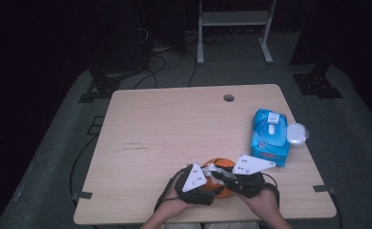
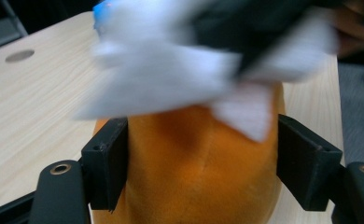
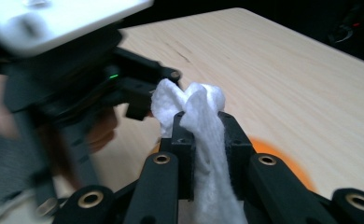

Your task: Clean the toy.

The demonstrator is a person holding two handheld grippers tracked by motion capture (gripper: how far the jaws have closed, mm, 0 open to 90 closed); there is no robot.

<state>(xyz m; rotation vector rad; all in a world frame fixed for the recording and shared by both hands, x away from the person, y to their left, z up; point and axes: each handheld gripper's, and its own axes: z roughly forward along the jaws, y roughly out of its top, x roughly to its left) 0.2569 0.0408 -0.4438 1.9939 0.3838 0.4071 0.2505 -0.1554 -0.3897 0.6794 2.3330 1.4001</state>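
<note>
An orange rounded object point(image 1: 218, 162) point(image 2: 199, 172) sits near the table's front edge. My left gripper point(image 1: 211, 187) point(image 2: 201, 154) is shut on it, one jaw pressed against each side. A white wipe point(image 1: 213, 168) point(image 2: 171, 79) point(image 3: 203, 107) is bunched between the jaws of my right gripper point(image 1: 222, 172) point(image 3: 203, 135), which is shut on it. The wipe lies over the top of the orange object, blurred in the left gripper view. In the right gripper view the left gripper point(image 3: 77, 84) is close on the left, and a patch of the orange object point(image 3: 273, 154) shows behind the jaws.
A blue pack of wipes point(image 1: 269, 138) lies to the right on the wooden table point(image 1: 174, 124), with a round white lid point(image 1: 297, 134) beside it at the table's right edge. A cable hole point(image 1: 229, 98) sits near the far edge. A metal stand point(image 1: 234, 19) is on the floor behind.
</note>
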